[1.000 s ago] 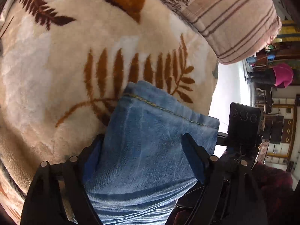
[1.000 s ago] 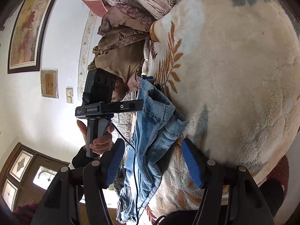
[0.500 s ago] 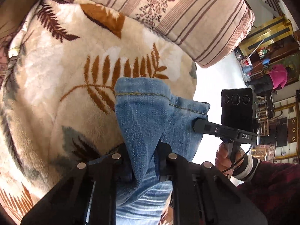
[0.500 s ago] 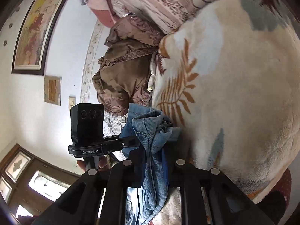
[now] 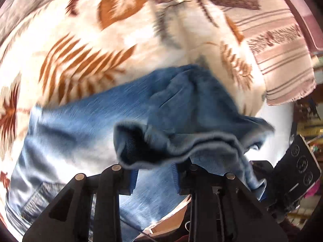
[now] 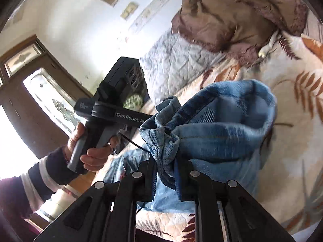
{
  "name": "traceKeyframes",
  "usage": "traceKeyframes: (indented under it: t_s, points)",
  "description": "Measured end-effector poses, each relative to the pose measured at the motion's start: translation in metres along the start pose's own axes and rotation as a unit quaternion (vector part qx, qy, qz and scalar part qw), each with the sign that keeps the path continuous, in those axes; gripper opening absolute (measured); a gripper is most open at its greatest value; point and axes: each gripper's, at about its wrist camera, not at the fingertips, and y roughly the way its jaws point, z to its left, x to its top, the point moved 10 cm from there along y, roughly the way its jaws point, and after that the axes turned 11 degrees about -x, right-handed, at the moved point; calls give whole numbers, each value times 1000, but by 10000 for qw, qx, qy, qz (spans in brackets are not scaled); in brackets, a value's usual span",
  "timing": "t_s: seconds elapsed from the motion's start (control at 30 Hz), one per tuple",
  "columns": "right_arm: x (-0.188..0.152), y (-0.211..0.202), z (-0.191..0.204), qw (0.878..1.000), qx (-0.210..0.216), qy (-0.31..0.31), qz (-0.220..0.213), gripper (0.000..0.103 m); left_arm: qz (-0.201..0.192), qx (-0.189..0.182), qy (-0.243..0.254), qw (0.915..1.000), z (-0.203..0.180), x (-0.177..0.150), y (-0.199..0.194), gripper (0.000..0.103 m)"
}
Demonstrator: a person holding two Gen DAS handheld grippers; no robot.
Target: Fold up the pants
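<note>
Leaf-print blanket point(image 5: 84, 40) covers bed, striped pillow point(image 5: 282, 50) at upper right. Blue jeans point(image 5: 97, 125) lie mid-frame on blanket. Left gripper point(image 5: 154, 176) fingers opening, denim hem pinched between. Right gripper point(image 6: 165, 178) fingers opening, bunched denim between. Hand point(image 6: 90, 151) holds left gripper handle.

Black tongs point(image 6: 165, 181) — blue pads, silver screws, "GenRobot.AI" lettering — and a dark white-striped sleeve point(image 6: 40, 173).
</note>
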Motion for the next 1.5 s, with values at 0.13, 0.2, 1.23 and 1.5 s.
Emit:
traceKeyframes:
  t_s: [0.13, 0.2, 1.23, 1.5]
  points:
    - [-45, 44, 17, 9903, -819, -820, 766, 23, -301, 188, -465, 9983, 36, -22, -13, 24]
    - [-52, 42, 19, 9882, -928, -899, 825, 26, -453, -65, -672, 9967, 41, -30, -19, 27]
    - [42, 124, -20, 9584, -966, 137, 2684, 27, -2039, -1256, -1090, 9648, -2, -102, -8, 59]
    - [79, 68, 5, 9790, 254, 372, 1988, 60, -2387, -1698, -1191, 9487, 9, -98, -50, 58]
